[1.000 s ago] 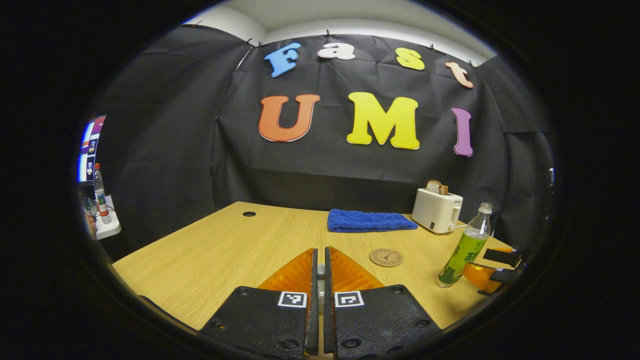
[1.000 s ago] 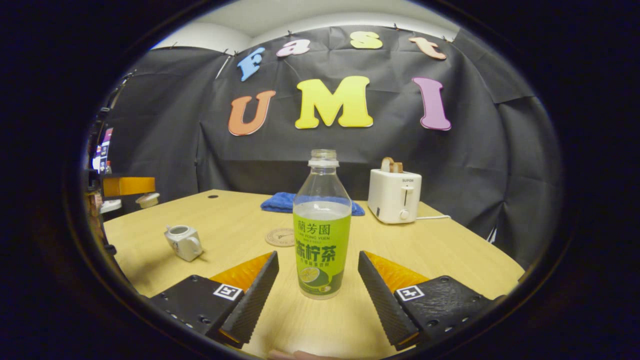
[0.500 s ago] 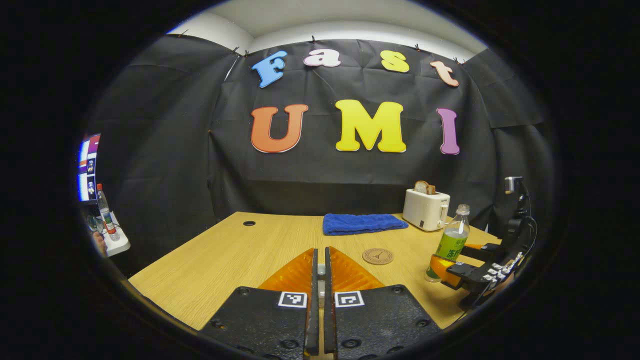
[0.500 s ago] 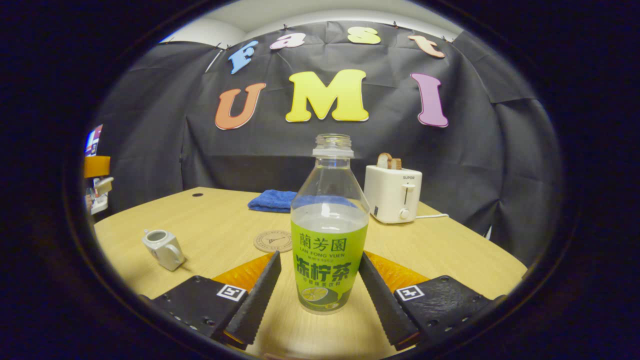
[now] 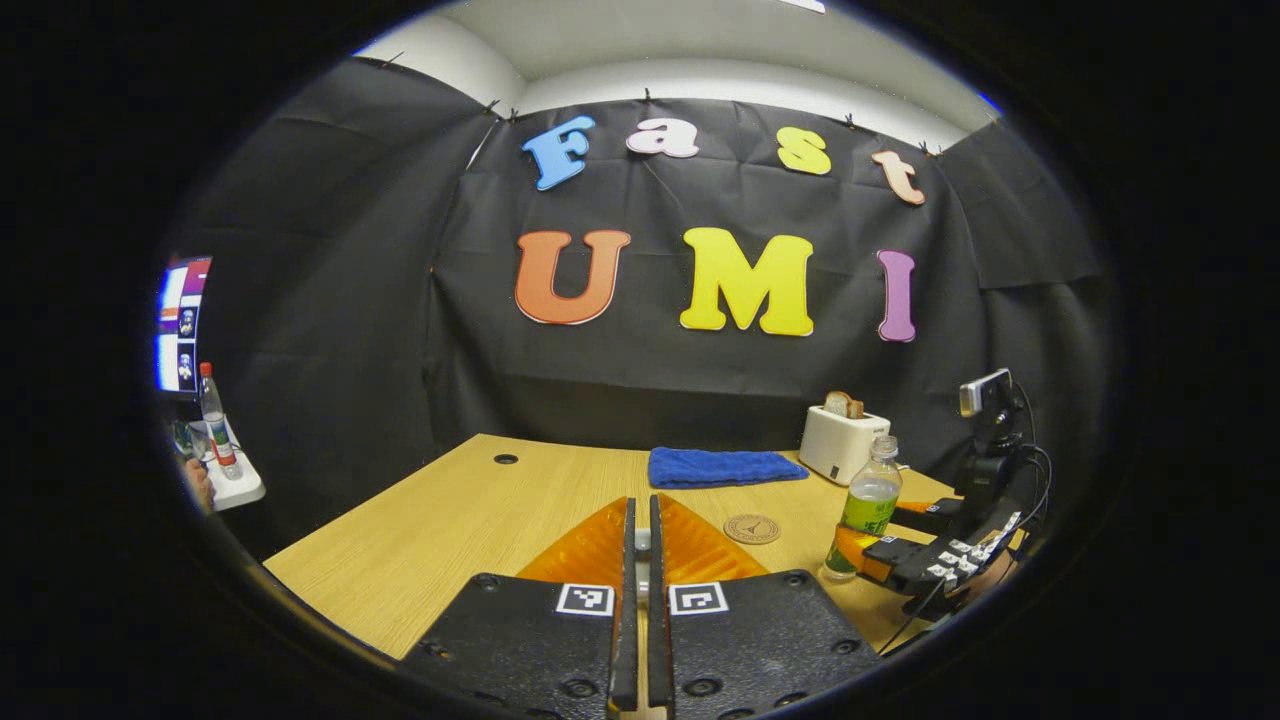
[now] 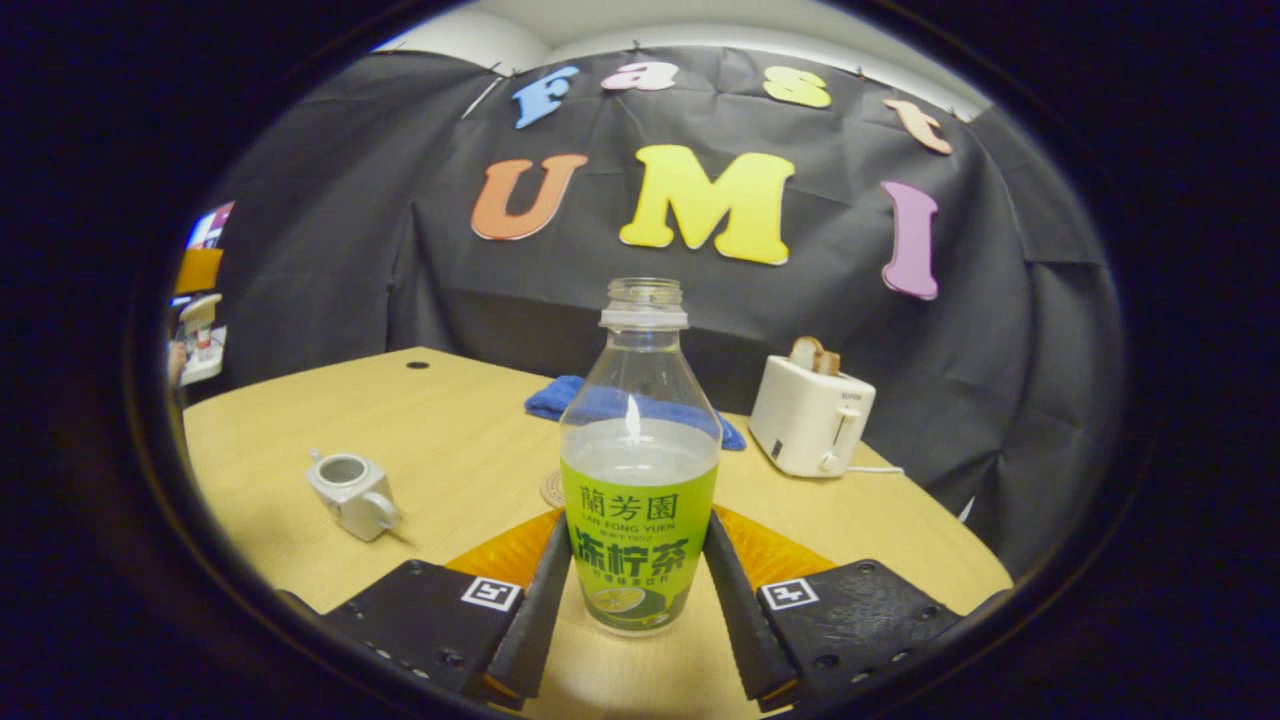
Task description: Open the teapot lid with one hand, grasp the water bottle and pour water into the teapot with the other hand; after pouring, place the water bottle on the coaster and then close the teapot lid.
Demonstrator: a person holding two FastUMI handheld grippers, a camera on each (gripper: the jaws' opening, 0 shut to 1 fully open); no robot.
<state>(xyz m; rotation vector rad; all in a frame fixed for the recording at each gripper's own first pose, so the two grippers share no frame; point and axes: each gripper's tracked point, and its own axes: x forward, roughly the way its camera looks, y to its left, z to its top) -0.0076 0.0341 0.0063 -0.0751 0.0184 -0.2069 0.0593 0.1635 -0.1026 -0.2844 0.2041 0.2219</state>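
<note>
The clear water bottle [image 6: 640, 500] with a green label and no cap stands between my right gripper's [image 6: 633, 525] fingers, and both fingers press on its label. To its left on the table sits the small white teapot [image 6: 350, 492], its top open with no lid. The round coaster [image 5: 751, 528] lies mid-table. My left gripper [image 5: 642, 500] is shut, with a small white piece caught between its fingers. In the right gripper view it hangs at the far left with the white teapot lid [image 6: 202, 308] under it. The left gripper view has the right gripper [image 5: 880, 540] around the bottle [image 5: 866, 500].
A white toaster [image 6: 812, 415] with bread in it stands at the back right, its cord trailing right. A folded blue towel [image 5: 725, 467] lies at the table's back edge. A side shelf with a bottle [image 5: 215, 420] stands off the table's left.
My right gripper's fingers went from wide apart to pressing on the bottle. My left gripper, still shut, drew farther away from the bottle.
</note>
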